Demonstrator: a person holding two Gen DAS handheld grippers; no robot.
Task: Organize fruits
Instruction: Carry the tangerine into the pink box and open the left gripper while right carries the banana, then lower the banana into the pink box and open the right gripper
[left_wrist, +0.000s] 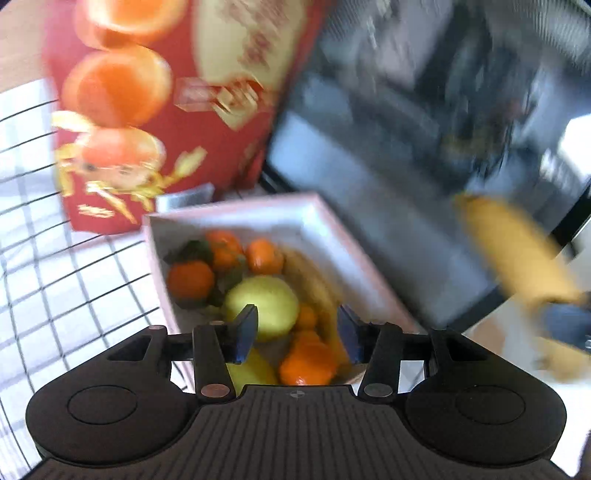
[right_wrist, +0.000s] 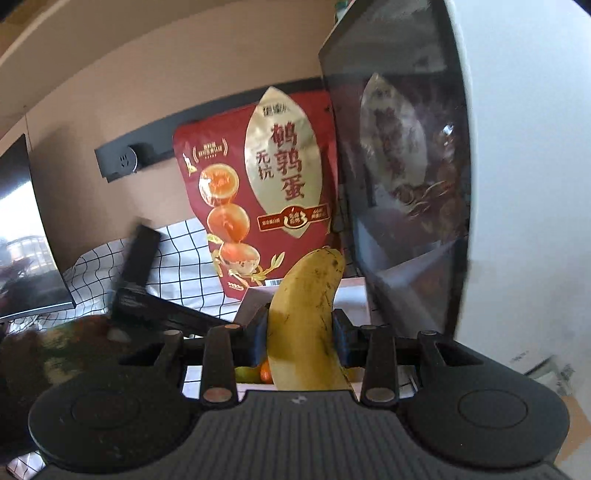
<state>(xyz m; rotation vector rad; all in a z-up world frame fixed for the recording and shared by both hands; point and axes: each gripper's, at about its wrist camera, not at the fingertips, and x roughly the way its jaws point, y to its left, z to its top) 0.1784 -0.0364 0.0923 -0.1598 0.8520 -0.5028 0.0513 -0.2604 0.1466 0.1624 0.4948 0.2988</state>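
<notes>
A pale pink box (left_wrist: 236, 216) holds several oranges (left_wrist: 190, 278), a yellow-green pear-like fruit (left_wrist: 264, 301) and a banana (left_wrist: 314, 284) along its right side. My left gripper (left_wrist: 297, 332) hovers above the box's near end, open, with no fruit between its pads. My right gripper (right_wrist: 301, 338) is shut on a spotted yellow banana (right_wrist: 308, 314) that stands upright between its blue pads. In the left wrist view that same banana (left_wrist: 517, 258) shows blurred at the right, held over the table. The box's rim (right_wrist: 255, 295) peeks out behind the held banana.
A tall red snack bag (right_wrist: 258, 192) stands behind the box on a checked cloth (left_wrist: 55, 277). A dark glass appliance door (right_wrist: 399, 177) rises to the right. A black box (right_wrist: 140, 258) and a dark screen (right_wrist: 26, 240) are at the left.
</notes>
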